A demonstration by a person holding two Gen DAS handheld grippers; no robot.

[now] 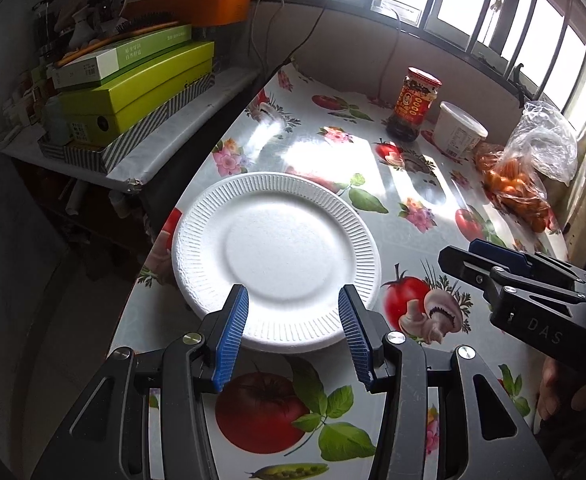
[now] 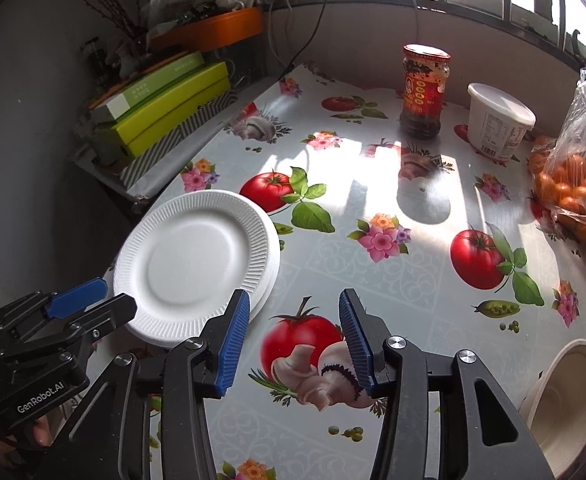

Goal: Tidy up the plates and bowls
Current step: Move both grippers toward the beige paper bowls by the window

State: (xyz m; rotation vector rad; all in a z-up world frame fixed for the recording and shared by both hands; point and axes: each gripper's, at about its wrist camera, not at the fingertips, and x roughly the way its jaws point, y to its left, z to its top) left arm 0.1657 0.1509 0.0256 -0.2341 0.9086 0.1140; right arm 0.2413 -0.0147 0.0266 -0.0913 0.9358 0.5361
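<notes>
Your left hand-held gripper (image 1: pixel 293 334): jaws apart, nothing clamped. Your right hand-held gripper (image 2: pixel 295 338): same. White plates (image 2: pixel 197 264) stacked on tabletop (image 2: pixel 373 280), left of frame. Bowl (image 2: pixel 565 396) lower right.

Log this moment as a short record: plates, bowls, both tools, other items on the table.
plates: white foam plates, stacked slightly offset near the table's left edge
bowls: cream bowls at the table's near right corner, partly out of frame
left tool: open, empty, over the plates' near rim
right tool: open, empty, above bare tablecloth
other items: sauce jar, white tub, bag of small oranges along the far and right sides
</notes>
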